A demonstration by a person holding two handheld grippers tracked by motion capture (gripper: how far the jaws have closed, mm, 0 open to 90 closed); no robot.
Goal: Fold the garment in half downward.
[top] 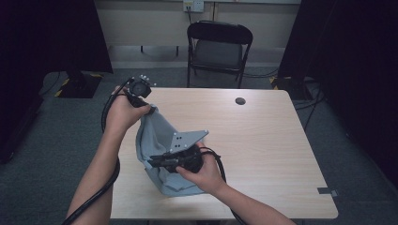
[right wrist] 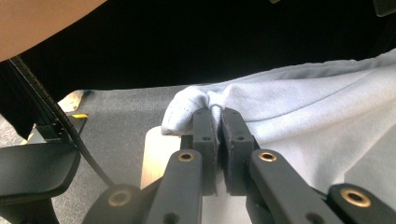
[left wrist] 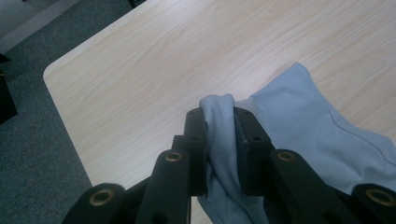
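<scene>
The left gripper (left wrist: 219, 135) is clamped on a bunched fold of the light blue cloth (top: 157, 136), holding it up near the table's (top: 263, 140) left edge. The right gripper (right wrist: 217, 126) pinches another edge of the cloth lower down, toward the near left corner, and the fabric hangs between the two.

Soft even overhead light, dark corners, slight blur.

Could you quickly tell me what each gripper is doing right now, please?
Left gripper: closed on a fold of the cloth.
Right gripper: closed, pinching the cloth's edge.
</scene>
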